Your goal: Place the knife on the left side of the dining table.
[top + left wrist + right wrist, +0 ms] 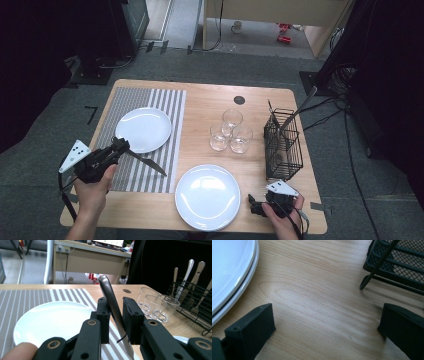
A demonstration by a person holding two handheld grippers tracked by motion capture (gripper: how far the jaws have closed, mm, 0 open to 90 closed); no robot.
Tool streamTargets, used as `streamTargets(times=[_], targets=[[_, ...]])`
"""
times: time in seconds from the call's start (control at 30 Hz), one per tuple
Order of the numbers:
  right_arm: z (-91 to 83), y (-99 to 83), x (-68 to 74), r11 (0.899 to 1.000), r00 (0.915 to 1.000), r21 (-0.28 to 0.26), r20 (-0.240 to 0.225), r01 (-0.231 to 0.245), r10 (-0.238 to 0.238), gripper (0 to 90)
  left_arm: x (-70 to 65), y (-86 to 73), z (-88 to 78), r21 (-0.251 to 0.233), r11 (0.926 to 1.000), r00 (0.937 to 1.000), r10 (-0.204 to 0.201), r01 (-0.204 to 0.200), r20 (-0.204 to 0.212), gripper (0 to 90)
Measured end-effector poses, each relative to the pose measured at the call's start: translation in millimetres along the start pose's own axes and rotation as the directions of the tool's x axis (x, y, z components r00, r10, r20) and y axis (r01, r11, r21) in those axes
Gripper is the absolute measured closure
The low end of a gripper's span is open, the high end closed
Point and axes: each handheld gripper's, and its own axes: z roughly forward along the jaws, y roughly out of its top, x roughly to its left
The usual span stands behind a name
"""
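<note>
Left gripper, black two-jaw tool in the person's left hand, is clamped narrow on a table knife with a smooth rounded steel handle and dull grey blade. In the left gripper view the handle sticks up tilted between the pads, glossy, tapering to a rounded tip. In the high view the knife points its blade toward the desk's near edge, slanting over the grey-and-white striped placemat at the near-left part of the wooden desk. Just beside the jaws, a round white plate sits on the placemat. Second round white plate stack at the near edge, middle. Three clear glass tumblers cluster mid-desk, touching. Black wire-mesh cutlery caddy along the right edge holds steel utensils. Right gripper rests on the near-right corner, jaws spread wide apart, nothing between them, bare wood under, between the plate stack and the caddy.
</note>
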Motion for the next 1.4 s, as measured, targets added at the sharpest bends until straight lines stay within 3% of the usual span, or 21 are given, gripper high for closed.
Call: streamTargets(times=[0.27,0.37,0.53,0.8,1.13,1.23,1.37,1.4], targets=[[0.0,0.0,-0.1,1.0,1.0,-0.001,0.001,0.002,-0.002,0.0,14.6,-12.7,-8.9,-0.029,0.9996,0.9999,-0.007,0.007,0.008,74.7],[0.0,0.0,-0.1,1.0,1.0,-0.001,0.001,0.002,-0.002,0.0,20.3,-17.6,-11.2,-0.032,0.9991,0.9996,-0.027,0.027,-0.001,73.8],[0.0,0.0,-0.1,1.0,1.0,-0.001,0.001,0.002,-0.002,0.0,32.3,-26.3,-13.8,-0.025,0.9952,0.9952,-0.095,0.095,-0.022,73.0],[0.0,0.0,-0.1,1.0,1.0,-0.001,0.002,0.002,-0.002,0.0,46.8,-40.3,-18.2,-0.019,0.9934,0.9921,-0.114,0.113,-0.053,68.2],[0.0,0.0,0.0,1.0,1.0,-0.001,0.001,0.002,-0.002,0.0,67.4,-57.2,-18.5,0.021,0.9803,0.9789,-0.195,0.196,-0.062,63.9],[0.0,0.0,-0.1,1.0,1.0,-0.001,0.001,0.002,-0.002,0.0,74.1,-62.5,-15.9,0.036,0.9725,0.9723,-0.228,0.23,-0.052,60.8],[0.0,0.0,-0.1,1.0,1.0,-0.001,0.001,0.002,-0.002,0.0,78.1,-68.6,-13.9,0.061,0.9651,0.9647,-0.249,0.255,-0.085,57.8],[0.0,0.0,-0.1,1.0,1.0,-0.001,0.001,0.002,-0.002,0.0,77.9,-68.8,-13.6,0.066,0.9658,0.9653,-0.244,0.251,-0.092,57.8]])
